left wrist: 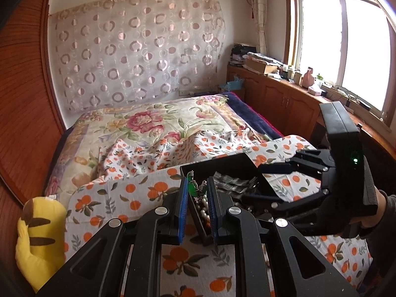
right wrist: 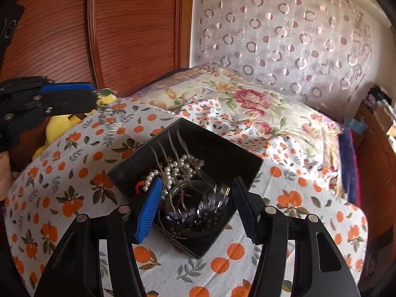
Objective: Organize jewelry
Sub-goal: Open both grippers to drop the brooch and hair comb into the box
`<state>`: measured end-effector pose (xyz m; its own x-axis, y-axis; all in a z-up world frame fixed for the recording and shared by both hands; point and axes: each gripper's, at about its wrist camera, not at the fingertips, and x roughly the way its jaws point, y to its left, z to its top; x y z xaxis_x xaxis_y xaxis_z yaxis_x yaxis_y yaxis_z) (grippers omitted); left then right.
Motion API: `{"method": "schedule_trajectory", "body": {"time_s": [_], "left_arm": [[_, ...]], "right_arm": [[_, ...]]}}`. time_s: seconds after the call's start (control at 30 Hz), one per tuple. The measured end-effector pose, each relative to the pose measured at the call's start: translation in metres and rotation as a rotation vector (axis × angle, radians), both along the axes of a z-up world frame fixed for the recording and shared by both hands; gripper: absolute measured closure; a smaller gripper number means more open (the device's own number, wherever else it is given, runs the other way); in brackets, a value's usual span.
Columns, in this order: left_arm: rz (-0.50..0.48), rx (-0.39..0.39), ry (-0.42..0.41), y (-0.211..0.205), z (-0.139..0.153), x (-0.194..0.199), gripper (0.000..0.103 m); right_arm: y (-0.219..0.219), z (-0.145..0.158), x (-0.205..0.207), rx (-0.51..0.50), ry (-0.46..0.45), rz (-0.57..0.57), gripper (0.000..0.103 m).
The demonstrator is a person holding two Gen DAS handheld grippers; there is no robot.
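From the left wrist view, the left hand-held gripper [left wrist: 196, 193] pinches a green pendant [left wrist: 193, 187] above the black jewelry box [left wrist: 237, 167]. The step looks like pulling one piece out.

In the right wrist view, the right hand-held gripper [right wrist: 195, 206] hangs spread wide over the box on the orange-print cloth [right wrist: 309, 198], pearls [right wrist: 173, 170] inside; next, it likely needs to pick a strand cleanly.

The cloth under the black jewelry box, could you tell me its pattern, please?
White cloth printed with oranges and grey-green leaves, clearest in the right wrist view.
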<state>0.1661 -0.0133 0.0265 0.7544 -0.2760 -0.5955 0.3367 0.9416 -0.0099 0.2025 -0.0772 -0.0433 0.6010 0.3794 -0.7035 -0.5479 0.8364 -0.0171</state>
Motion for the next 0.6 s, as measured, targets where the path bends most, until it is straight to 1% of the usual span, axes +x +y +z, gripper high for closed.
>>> {"method": "schedule_trajectory", "body": {"time_s": [0.13, 0.3, 0.6], "left_arm": [[-0.014, 0.009, 0.005, -0.009, -0.001, 0.011, 0.089], [-0.037, 0.014, 0.018, -0.023, -0.006, 0.026, 0.089], [-0.052, 0.028, 0.024, -0.041, -0.013, 0.046, 0.089]], "right_arm": [[-0.008, 0.003, -0.001, 0.007, -0.006, -0.009, 0.041], [-0.025, 0.008, -0.003, 0.019, -0.013, -0.048, 0.041], [-0.048, 0.005, -0.009, 0.026, -0.009, -0.1, 0.041]]}}
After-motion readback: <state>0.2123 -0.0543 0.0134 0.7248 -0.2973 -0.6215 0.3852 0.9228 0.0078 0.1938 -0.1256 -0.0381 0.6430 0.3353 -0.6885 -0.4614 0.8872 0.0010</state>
